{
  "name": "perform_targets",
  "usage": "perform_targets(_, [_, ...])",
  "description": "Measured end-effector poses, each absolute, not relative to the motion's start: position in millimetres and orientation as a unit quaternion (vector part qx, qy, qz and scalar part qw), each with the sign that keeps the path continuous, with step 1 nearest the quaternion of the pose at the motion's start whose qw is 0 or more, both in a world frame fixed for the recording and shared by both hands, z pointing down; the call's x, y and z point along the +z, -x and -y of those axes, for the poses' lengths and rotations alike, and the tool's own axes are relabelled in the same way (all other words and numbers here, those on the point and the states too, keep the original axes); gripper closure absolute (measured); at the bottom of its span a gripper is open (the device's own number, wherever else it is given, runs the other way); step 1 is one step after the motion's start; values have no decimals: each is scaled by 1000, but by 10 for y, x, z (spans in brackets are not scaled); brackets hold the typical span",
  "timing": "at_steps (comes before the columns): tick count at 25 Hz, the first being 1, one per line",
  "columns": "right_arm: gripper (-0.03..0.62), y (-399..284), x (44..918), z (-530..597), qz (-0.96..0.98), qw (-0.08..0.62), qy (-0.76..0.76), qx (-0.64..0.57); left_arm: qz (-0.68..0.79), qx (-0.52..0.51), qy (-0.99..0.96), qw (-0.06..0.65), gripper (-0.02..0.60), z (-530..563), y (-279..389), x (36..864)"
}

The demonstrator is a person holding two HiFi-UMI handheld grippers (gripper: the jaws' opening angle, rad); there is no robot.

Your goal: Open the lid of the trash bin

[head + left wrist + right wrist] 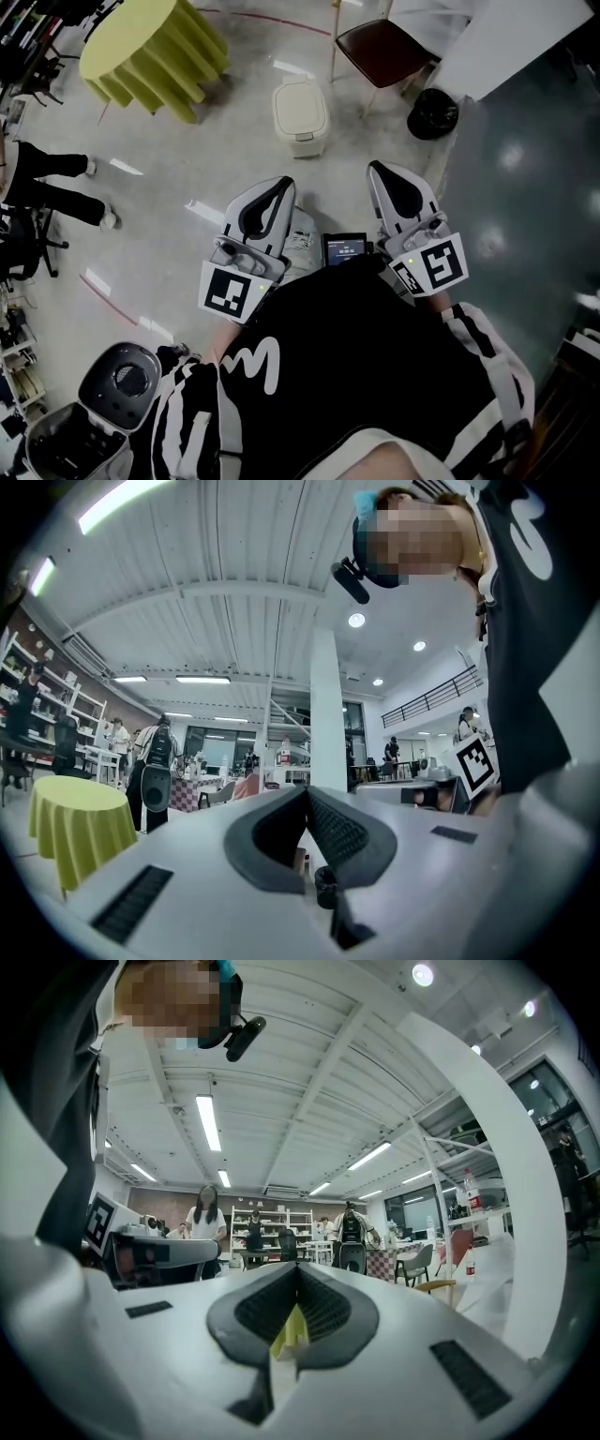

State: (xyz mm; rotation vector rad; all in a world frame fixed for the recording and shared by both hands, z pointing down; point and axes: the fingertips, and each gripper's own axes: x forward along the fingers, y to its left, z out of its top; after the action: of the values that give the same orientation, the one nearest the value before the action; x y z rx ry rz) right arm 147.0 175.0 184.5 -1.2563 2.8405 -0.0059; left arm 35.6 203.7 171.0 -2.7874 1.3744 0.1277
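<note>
**Head view.** The bin (303, 141), small and cream, stands on the floor (187, 150) straight ahead of the person, well apart from both tools. Its lid (299, 105) is down. The left tool (278, 186) and right tool (378, 172) are held side by side close to the body, pointing toward the bin and touching nothing.

The bin looks like thin plastic, so it is probably light, with a stiff, smooth, hinged lid. The best hold is likely the lid's lip opposite the hinge, lifted from beneath, though from above I cannot tell which edge that is. A hard pull could slide or tip so light a bin.

The floor is pale polished concrete with streaks of glare, likely slick, and it turns dark green at the right. Near the bin are a yellow cloth (155, 52), a chair (384, 52) with a dark red seat and a black bag (432, 112).

**Left gripper view.** The left tool (305, 794) has its jaws meeting at the tips with nothing between them. The bin is not in sight. The room is an open hall with a white column (328, 714), strip lights, and the yellow cloth (75, 827) at the left.

**Right gripper view.** The right tool (298, 1267) is likewise closed at the tips and grips nothing. The sliver of yellow in the gap below the tips is, I judge, the cloth far behind. Shelves (272, 1227) and standing people fill the distance.
</note>
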Motion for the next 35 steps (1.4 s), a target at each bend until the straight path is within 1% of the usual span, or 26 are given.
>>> perform_targets(23, [585, -1096, 1905, -517, -911, 14, 411, 1, -437, 51, 898, 15, 574, -733, 10, 1753])
perform_targets(30, [585, -1004, 1831, -129, -911, 4, 413, 5, -431, 53, 900, 11, 574, -317, 87, 1721])
perform_targets(35, [585, -966, 1745, 158, -907, 12, 422, 11, -424, 50, 904, 10, 574, -26, 125, 1690])
